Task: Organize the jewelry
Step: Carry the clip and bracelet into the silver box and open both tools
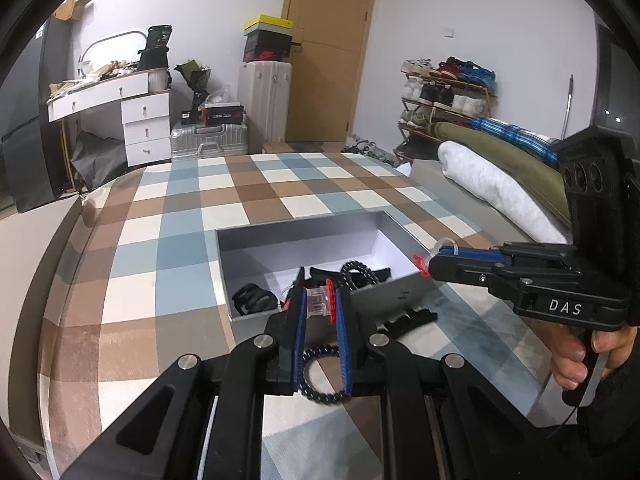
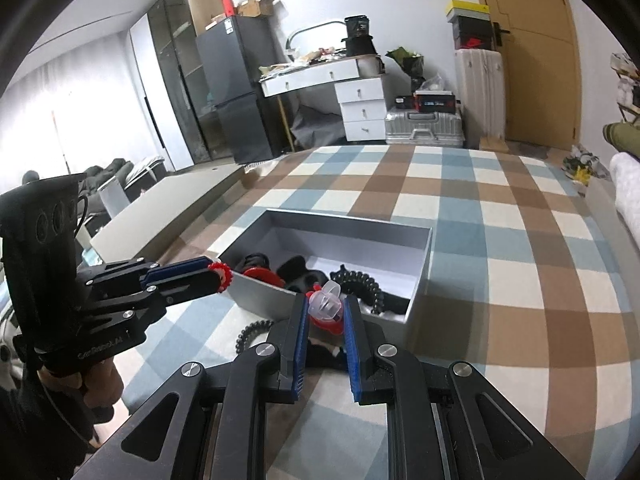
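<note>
A grey open box (image 1: 280,236) (image 2: 420,276) sits on the checkered bed and holds black hair clips and a black beaded bracelet (image 1: 358,274) (image 2: 362,282). My left gripper (image 1: 320,300) (image 2: 218,278) is shut on a clear-and-red hair clip (image 1: 319,301) above the box's near edge. My right gripper (image 2: 326,308) (image 1: 424,264) is shut on another clear-and-red clip (image 2: 325,305) at the box's near rim. A black beaded bracelet (image 1: 320,376) (image 2: 250,330) and a black clip (image 1: 408,318) lie on the bed in front of the box.
The checkered blanket (image 1: 180,208) (image 2: 520,260) covers the bed. Rolled bedding (image 1: 488,184) lies along the right. A white dresser (image 1: 144,128), suitcases (image 1: 208,142) and a shoe rack (image 1: 444,96) stand beyond the bed's far edge.
</note>
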`<state>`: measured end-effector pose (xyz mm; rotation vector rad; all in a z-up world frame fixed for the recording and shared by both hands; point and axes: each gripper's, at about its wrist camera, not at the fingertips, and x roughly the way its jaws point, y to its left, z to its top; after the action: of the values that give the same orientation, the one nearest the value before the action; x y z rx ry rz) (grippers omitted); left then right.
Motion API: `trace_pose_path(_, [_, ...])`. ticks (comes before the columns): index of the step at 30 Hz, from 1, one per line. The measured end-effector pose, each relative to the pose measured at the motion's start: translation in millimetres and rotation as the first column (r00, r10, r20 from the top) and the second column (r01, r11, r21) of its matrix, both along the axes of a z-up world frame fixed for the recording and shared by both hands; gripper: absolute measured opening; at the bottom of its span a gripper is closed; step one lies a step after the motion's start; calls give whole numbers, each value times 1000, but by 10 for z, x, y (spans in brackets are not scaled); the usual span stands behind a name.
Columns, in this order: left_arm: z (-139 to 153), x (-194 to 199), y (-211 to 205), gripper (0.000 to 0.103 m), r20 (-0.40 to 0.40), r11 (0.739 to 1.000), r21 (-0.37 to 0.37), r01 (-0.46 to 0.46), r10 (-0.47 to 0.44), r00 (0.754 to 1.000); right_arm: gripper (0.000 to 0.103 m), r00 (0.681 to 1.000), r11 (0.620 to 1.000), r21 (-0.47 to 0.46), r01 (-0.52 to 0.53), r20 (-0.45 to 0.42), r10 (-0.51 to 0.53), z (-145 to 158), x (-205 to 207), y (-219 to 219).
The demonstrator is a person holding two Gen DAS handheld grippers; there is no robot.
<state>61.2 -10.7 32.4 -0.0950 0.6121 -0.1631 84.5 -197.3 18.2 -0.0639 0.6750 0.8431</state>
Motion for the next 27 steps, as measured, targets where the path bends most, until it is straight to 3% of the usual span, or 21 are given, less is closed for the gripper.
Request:
trace_pose_path(11, [-5,295,58,9,-14,999,-10,-42,42,999,16,999,999,29,36,-35,-35,35,218,98])
trace_pose_path(27, [-195,510,90,9,-88,996,6,-88,89,992,16,997,999,-34,38,-67,-40,-117,371,326])
